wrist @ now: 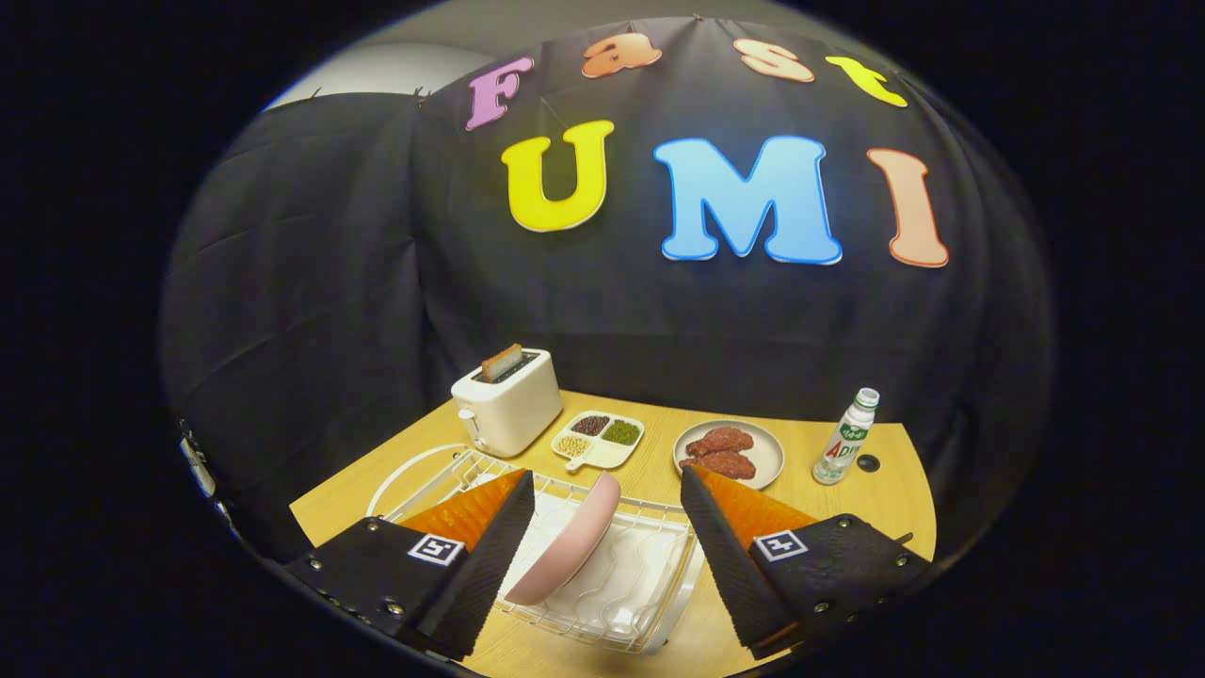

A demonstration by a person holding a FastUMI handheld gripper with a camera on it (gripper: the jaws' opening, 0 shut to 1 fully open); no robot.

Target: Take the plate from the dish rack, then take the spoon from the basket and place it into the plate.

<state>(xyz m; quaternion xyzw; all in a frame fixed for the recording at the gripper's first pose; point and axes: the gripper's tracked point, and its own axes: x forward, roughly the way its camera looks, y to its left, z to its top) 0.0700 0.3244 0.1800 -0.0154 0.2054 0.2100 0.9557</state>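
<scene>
The wooden worktop (847, 490) carries everything. A white wire dish rack (621, 603) sits on it below the gripper, and a pink plate (565, 546) stands tilted on edge in the rack, between the gripper's 2 fingers but touching neither. The gripper (607, 490) hangs above the rack with its fingers spread wide apart, holding nothing. Beyond the fingers stands a white toaster (508, 400) with a slice of bread (501, 361) in its slot. Beside it lie a divided dish of beans (600, 440), then a grey plate of meat (730, 454), then a small bottle (845, 438).
</scene>
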